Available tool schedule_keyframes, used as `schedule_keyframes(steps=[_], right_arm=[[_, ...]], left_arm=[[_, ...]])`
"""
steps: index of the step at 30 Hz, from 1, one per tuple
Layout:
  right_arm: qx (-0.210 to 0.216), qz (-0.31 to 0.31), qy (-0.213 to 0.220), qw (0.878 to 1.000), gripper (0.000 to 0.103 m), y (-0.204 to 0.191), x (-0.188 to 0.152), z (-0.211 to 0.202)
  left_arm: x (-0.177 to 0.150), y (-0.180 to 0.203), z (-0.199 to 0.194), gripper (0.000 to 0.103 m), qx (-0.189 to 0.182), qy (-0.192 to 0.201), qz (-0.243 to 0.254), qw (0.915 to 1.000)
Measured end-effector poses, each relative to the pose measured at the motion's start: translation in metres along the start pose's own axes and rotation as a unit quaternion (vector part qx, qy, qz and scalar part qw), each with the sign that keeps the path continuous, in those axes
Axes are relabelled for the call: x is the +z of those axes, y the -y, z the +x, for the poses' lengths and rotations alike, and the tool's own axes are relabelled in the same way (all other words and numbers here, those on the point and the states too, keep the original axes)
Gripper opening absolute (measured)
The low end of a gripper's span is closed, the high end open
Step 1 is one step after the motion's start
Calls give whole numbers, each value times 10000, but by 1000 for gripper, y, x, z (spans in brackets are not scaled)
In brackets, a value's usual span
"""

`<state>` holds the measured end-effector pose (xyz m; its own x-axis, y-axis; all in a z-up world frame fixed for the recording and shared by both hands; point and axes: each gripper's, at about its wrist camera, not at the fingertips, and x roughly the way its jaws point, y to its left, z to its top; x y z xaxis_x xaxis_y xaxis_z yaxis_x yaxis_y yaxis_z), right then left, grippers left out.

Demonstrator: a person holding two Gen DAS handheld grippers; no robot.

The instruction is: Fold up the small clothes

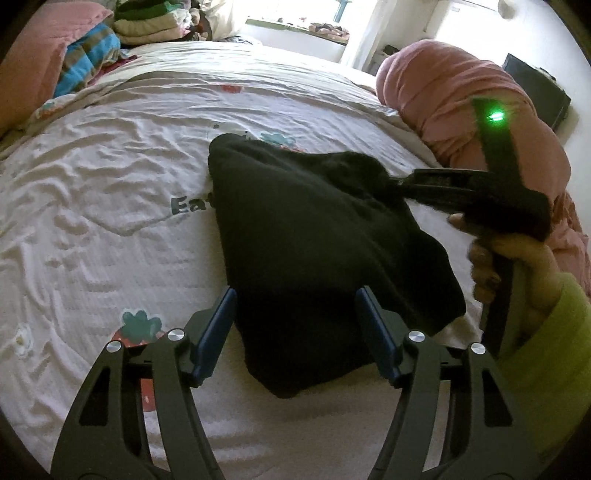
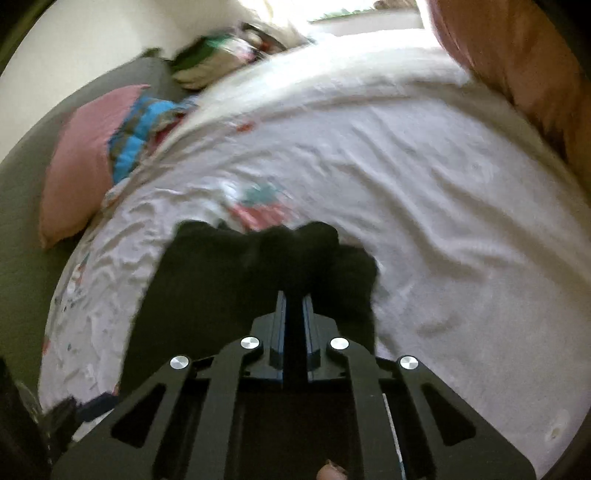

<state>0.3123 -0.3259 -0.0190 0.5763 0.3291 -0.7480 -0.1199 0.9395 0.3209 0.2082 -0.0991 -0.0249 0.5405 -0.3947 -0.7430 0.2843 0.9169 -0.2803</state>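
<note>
A small black garment (image 1: 314, 236) lies on the white printed bedsheet (image 1: 110, 206), its right part lifted. My left gripper (image 1: 295, 306) is open just above the garment's near end, one blue finger on each side, holding nothing. My right gripper (image 1: 397, 182) reaches in from the right, shut on the garment's upper right edge. In the right wrist view the right gripper (image 2: 294, 299) is shut on a bunched fold of the black garment (image 2: 207, 295), which hangs below it over the sheet (image 2: 424, 192).
A rolled pink blanket (image 1: 461, 110) lies along the bed's right side. A pink pillow (image 1: 40, 55), a blue striped cloth (image 1: 88, 55) and a stack of folded clothes (image 1: 151, 22) sit at the far left.
</note>
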Motion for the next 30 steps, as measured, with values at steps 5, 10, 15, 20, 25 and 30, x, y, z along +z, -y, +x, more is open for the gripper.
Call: schedule_keyframes(steps=[5,10,15,20,25,30], right_arm=[[-23,-502,638,9967,6,-14,13,-47],[-559,-786,379,9946,6,-2,8,-31],[-967,-720,114,9926,6,16,-14,3],[-979,-695,171,9926,20,15,-28,1],[-326,-493,514,9969,24,9,-47,-52],[259,-397,195,9987,30,4,-71,-68]], left_arm=[[3,9,1,59,-86,-24,106,9999],[4,19,7,60,-14,-64,285,9996],[1,22,11,61,53,-116,454,9989],[-3,21,15,64,146,-131,521,9985],[-5,16,12,64,53,-84,388,9992],[-10,14,8,64,-5,-28,323,9995]])
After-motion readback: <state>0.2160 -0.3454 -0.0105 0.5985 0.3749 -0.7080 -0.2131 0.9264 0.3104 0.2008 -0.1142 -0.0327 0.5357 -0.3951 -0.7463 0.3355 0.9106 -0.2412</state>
